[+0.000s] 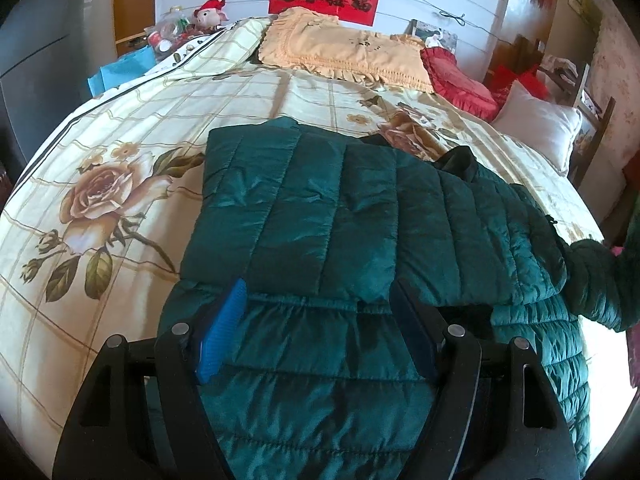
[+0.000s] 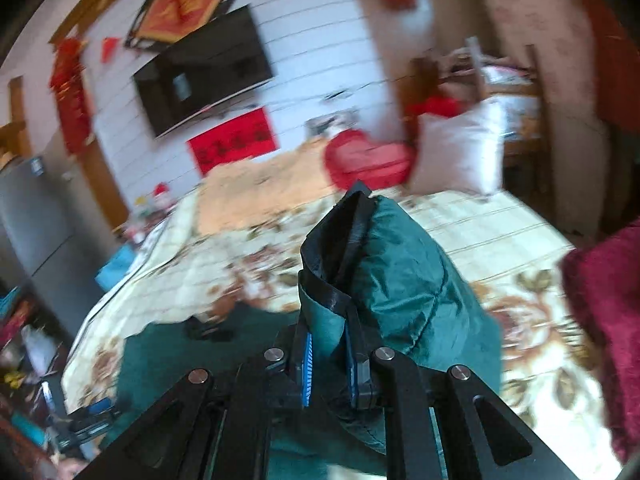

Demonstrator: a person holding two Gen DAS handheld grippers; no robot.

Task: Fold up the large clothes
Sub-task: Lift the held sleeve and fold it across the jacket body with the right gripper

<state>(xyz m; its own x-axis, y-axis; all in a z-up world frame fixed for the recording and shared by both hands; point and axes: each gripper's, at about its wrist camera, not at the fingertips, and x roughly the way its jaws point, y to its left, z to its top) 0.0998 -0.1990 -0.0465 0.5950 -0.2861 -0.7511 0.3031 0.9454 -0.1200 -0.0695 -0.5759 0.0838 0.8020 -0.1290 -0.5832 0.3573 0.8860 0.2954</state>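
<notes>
A dark green quilted jacket [image 1: 320, 216] lies partly folded on the floral bedspread [image 1: 120, 152]. My left gripper [image 1: 316, 304] is open, its blue-padded fingers [image 1: 224, 332] resting on the jacket's near part, spread wide. In the right wrist view my right gripper [image 2: 328, 360] is shut on the jacket's sleeve [image 2: 392, 276], held up off the bed with its black cuff uppermost. The lifted sleeve also shows at the right edge of the left wrist view [image 1: 596, 276]. The rest of the jacket lies below in the right wrist view [image 2: 192, 352].
Pillows line the head of the bed: a beige frilled one [image 1: 344, 52], a red one [image 1: 456, 80], a white one [image 1: 540, 128]. A wall TV [image 2: 204, 72] and a grey fridge [image 2: 36, 216] stand beyond. Dark red cloth [image 2: 608, 320] is at the right.
</notes>
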